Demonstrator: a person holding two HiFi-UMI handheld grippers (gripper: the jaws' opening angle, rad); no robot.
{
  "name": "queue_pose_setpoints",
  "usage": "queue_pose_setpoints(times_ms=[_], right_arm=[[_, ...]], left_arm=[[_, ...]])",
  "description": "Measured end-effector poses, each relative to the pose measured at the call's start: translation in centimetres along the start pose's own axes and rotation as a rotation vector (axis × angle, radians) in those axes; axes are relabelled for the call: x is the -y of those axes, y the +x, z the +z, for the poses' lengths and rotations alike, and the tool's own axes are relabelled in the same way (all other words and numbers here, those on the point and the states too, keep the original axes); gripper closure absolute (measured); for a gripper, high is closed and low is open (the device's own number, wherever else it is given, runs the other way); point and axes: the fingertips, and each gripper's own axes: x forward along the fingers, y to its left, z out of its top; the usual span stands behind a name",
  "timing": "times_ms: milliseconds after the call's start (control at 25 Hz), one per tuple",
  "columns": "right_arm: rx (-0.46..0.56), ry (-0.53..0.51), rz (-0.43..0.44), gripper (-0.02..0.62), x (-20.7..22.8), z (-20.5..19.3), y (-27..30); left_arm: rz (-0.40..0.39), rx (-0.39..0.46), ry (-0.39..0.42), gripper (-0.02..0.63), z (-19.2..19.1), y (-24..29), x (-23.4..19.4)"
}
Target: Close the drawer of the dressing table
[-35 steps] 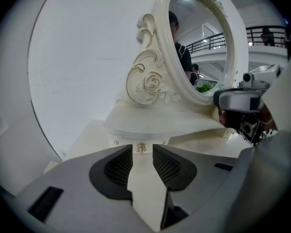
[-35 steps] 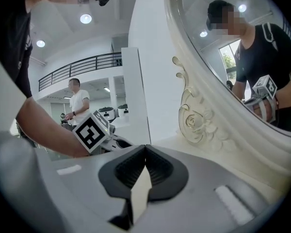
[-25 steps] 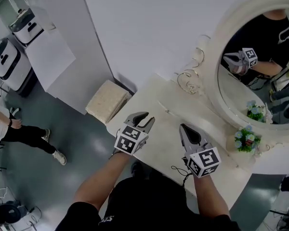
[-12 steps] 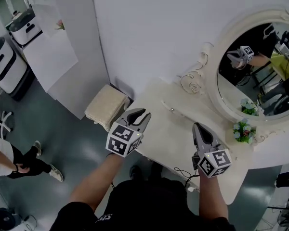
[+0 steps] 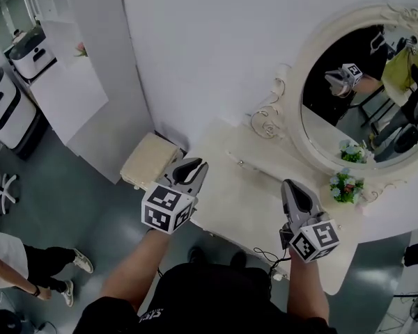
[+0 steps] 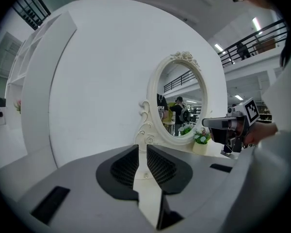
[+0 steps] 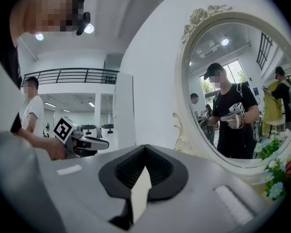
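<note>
The cream dressing table [image 5: 251, 193] stands against the white wall, with a small knob [image 5: 240, 163] on a low ledge at the back of its top. Its front face is hidden below the edge and my body, so no drawer front shows. My left gripper [image 5: 189, 168] hovers over the table's left front corner. Its jaws are closing to a narrow gap [image 6: 142, 147] with nothing between them. My right gripper [image 5: 293, 187] hangs above the table's right half, shut and empty [image 7: 145, 147]. Both point towards the wall and touch nothing.
An oval mirror in an ornate frame [image 5: 296, 117] rises at the table's back right, with a small flower pot [image 5: 345, 186] at its foot. A cushioned stool [image 5: 148, 160] sits left of the table. White cabinets [image 5: 70, 89] stand far left, and a person's legs [image 5: 28, 266] show at the lower left.
Both grippers have risen and drawn back towards the table's front edge. The left jaws have narrowed. The person on the floor at the left has walked towards the lower left.
</note>
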Motion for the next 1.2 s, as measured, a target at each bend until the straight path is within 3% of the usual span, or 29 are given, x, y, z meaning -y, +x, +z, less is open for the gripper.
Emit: queue_pose_setpoints(times_ms=[560,1200], right_arm=[[0.021,-0.007,0.056,0.588,5.3,0.4,-2.8],[0.025,0.01,0.093,0.588,6.7,0.5,-3.2]], left_arm=[[0.057,0.027,-0.009,0.578,2.2,3.3,4.8],[0.073,0.031,-0.017,0.58,2.5,4.1,6.1]])
